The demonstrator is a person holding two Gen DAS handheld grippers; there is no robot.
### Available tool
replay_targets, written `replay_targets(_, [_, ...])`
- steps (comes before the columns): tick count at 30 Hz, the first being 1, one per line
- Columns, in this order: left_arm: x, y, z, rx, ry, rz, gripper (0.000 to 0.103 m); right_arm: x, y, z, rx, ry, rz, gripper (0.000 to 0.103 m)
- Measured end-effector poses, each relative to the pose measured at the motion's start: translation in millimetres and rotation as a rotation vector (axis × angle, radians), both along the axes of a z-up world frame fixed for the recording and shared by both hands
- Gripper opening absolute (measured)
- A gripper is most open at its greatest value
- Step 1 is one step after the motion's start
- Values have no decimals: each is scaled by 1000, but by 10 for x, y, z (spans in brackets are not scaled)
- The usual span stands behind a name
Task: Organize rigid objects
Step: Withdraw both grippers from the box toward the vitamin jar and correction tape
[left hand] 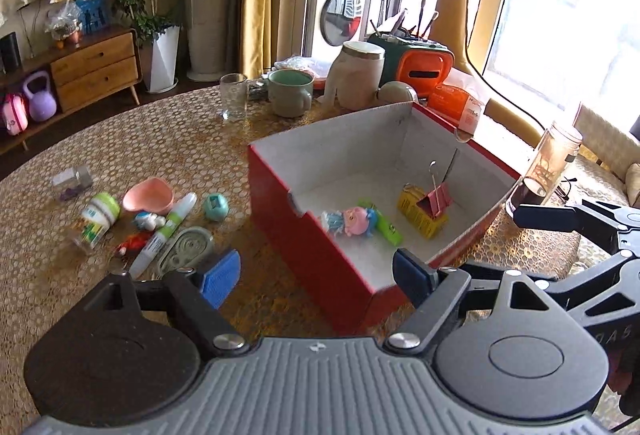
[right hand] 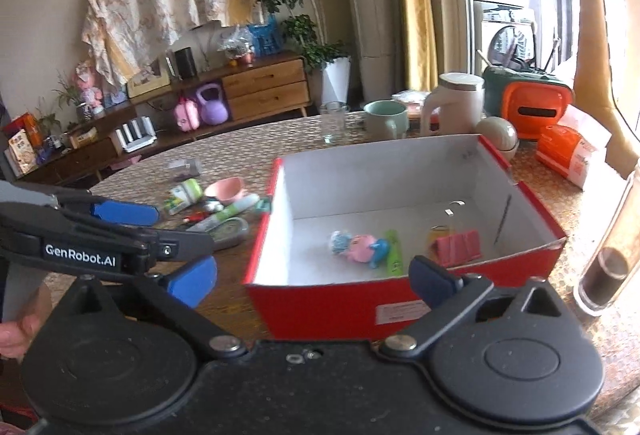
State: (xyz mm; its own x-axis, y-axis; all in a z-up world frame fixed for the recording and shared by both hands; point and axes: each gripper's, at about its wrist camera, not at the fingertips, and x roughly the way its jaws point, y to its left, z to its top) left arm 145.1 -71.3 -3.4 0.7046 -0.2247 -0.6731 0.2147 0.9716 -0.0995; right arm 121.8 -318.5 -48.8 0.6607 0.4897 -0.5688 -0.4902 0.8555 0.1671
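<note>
A red box with a white inside stands on the round table. In it lie a small doll, a green tube, a yellow carton and a pink binder clip. Left of the box lie a pink bowl, a small bottle, a white-green pen, a teal round thing and a grey oval case. My left gripper is open and empty at the box's near corner. My right gripper is open and empty before the box's near wall.
At the table's far side stand a glass, a green mug, a white jug and an orange-green case. A clear jar stands right of the box. A hand shows at left.
</note>
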Motion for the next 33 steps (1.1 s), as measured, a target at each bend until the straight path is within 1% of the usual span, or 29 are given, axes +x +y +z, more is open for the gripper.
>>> replay_targets(2, [-79, 99, -34, -12, 0, 13, 86, -76, 82, -4, -1, -10, 19, 103])
replay_targets(6, [-209, 316, -74, -62, -10, 18, 87, -177, 229, -21, -8, -21, 61, 103])
replay_targets(10, [-292, 545, -110, -82, -27, 49, 101, -234, 392, -56, -18, -20, 98, 103])
replay_targets(13, [-336, 700, -124, -83, -65, 67, 101, -271, 526, -84, -20, -15, 120, 103])
replay_targets(16, [-322, 853, -139, -61, -88, 106, 102, -265, 683, -119, -35, -14, 140, 103])
replay_targets(20, [-194, 1117, -165, -68, -80, 178, 102, -232, 928, -162, -49, -8, 162, 103])
replay_targets(23, [-78, 1293, -182, -80, -84, 204, 102, -164, 1113, -184, -63, -10, 157, 103])
replay_targets(29, [247, 1554, -293, -8, -85, 262, 102, 23, 1477, -274, -79, 4, 148, 103])
replay_targets(33, [485, 1735, -420, -20, -47, 257, 102, 219, 1718, -384, -89, 38, 143, 103])
